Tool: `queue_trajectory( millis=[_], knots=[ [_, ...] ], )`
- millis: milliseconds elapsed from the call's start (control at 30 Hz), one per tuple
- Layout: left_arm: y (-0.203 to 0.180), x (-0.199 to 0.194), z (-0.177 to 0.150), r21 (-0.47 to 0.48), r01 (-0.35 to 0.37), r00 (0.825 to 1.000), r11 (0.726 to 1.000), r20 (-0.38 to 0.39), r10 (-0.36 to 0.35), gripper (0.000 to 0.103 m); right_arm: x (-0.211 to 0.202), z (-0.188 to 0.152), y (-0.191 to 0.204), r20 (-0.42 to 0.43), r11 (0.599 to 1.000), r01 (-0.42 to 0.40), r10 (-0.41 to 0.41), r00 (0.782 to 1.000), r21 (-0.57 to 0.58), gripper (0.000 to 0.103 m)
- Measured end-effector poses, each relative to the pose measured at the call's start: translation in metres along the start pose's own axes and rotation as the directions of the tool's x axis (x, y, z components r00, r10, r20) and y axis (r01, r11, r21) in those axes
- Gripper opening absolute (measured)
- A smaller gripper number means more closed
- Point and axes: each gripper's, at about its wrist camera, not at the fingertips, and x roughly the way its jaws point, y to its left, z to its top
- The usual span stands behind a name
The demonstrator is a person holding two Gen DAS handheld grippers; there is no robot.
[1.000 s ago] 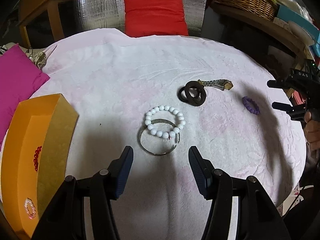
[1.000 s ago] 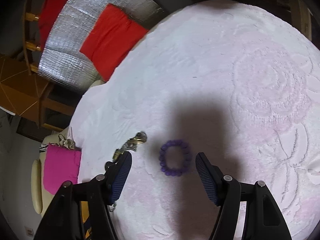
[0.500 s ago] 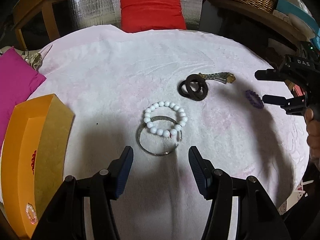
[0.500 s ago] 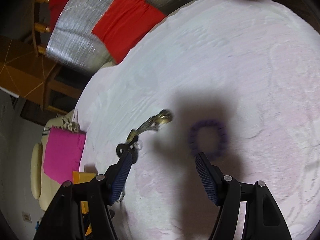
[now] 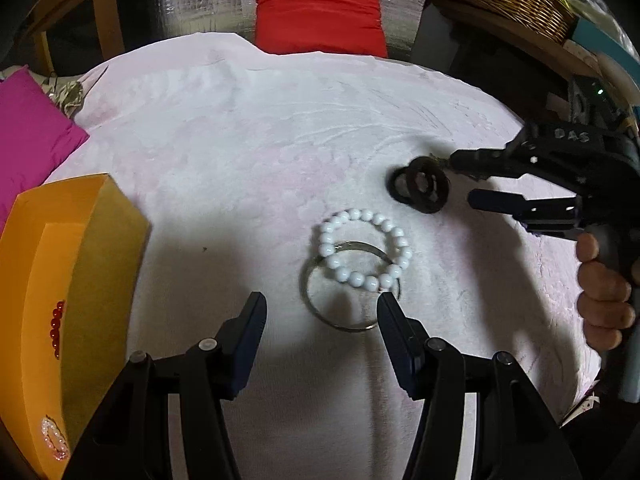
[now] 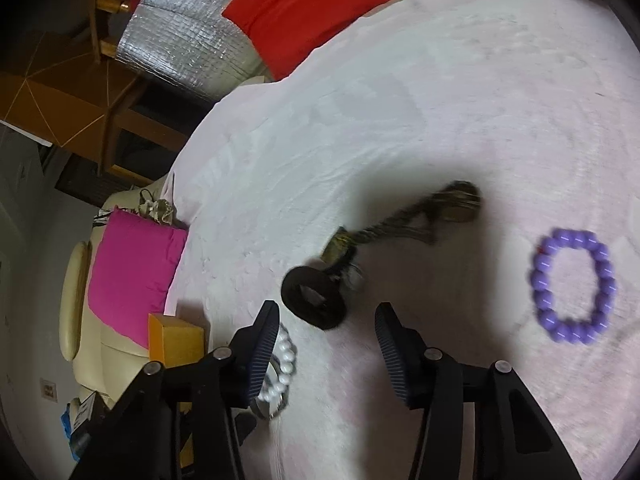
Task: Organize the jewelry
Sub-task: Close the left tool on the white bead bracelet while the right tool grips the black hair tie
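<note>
Pink cloth (image 5: 248,152); right tongs (image 5: 460,180) marked "DAS", closing, empty.

1. The right tool (image 6: 326,330) hangs over a pale pink surface (image 6: 440,100), and its jaws are closing with nothing between them.
2. A black ring (image 6: 314,296) lies just past its tips.
3. A gold watch (image 6: 404,226) touches the ring.
4. A purple bead bracelet (image 6: 572,286) lies off to the right.
5. White beads (image 6: 282,364) peek out behind the left finger.
</note>
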Motion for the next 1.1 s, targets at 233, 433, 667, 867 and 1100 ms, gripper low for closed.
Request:
queue_trajectory(
  millis=[233,433,667,867,1100],
  knots=[
    [0.003,-0.005,0.004,0.006,0.008,1.000,1.000,0.006,-0.008,0.058,0.024,0.004,0.001,0.019,1.000,0.015,-0.015,1.000,0.007,0.039],
    [0.007,-0.002,0.005,-0.008,0.003,1.000,1.000,-0.006,-0.003,0.058,0.022,0.005,0.002,0.025,1.000,0.012,-0.012,1.000,-0.007,0.013],
    [-0.002,0.001,0.007,0.005,0.017,1.000,1.000,-0.003,-0.017,0.058,-0.014,0.014,-0.026,0.068,0.996,-0.044,0.039,0.997,0.079,0.012],
    [-0.016,0.013,0.009,0.022,0.046,0.999,0.999,-0.005,-0.046,0.062,-0.032,0.014,-0.049,0.057,0.993,-0.038,0.032,0.998,0.111,0.012],
    [-0.027,0.021,0.009,0.034,0.110,0.994,0.993,0.008,-0.110,0.063,-0.024,0.001,-0.055,-0.039,0.996,0.023,-0.020,0.999,0.086,0.012]
  ],
)
